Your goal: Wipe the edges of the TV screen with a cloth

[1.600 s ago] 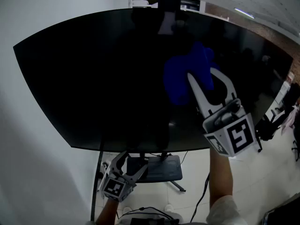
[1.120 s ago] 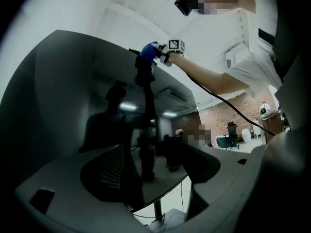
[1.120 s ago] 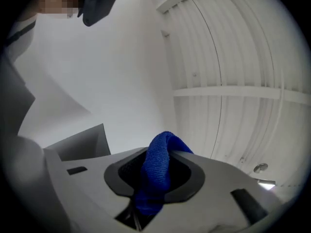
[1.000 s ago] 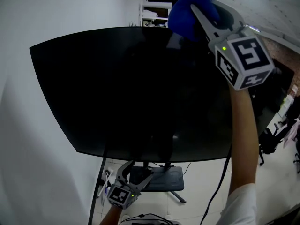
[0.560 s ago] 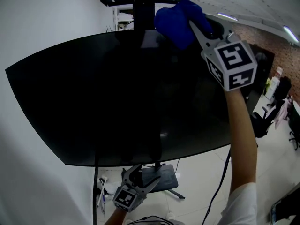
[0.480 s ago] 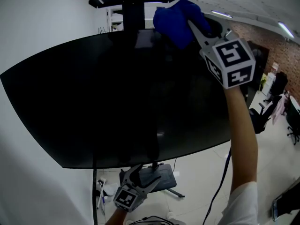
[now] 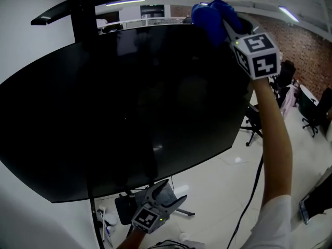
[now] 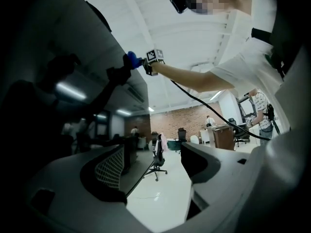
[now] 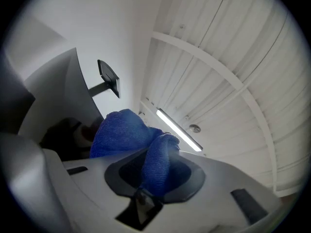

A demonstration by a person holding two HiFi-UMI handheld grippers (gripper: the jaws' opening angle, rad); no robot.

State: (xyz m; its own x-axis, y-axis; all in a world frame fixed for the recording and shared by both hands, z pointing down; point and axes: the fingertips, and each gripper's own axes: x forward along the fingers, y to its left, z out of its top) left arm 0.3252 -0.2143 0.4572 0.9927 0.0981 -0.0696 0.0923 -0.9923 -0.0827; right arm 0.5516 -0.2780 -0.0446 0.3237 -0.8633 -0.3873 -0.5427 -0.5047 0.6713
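Observation:
A large black TV screen (image 7: 119, 108) fills the head view. My right gripper (image 7: 222, 18) is raised to the screen's top edge near the right corner, shut on a bunched blue cloth (image 7: 207, 15) that rests against that edge. In the right gripper view the cloth (image 9: 127, 134) bulges out between the jaws, next to the dark screen (image 9: 60, 130). My left gripper (image 7: 171, 195) hangs low beneath the screen's bottom edge, open and holding nothing. The left gripper view looks up along the screen (image 8: 58, 76) to the cloth (image 8: 130, 59).
The TV stand's base (image 7: 124, 210) sits on the pale floor under the screen. Office chairs (image 7: 314, 105) stand to the right by a brick wall (image 7: 306, 45). A black cable (image 7: 250, 191) hangs beside my right arm. A ceiling light (image 9: 177, 128) runs overhead.
The right gripper lifted the cloth from the middle of the screen to the top edge, then slid it rightward along that edge. The left gripper stayed low and open.

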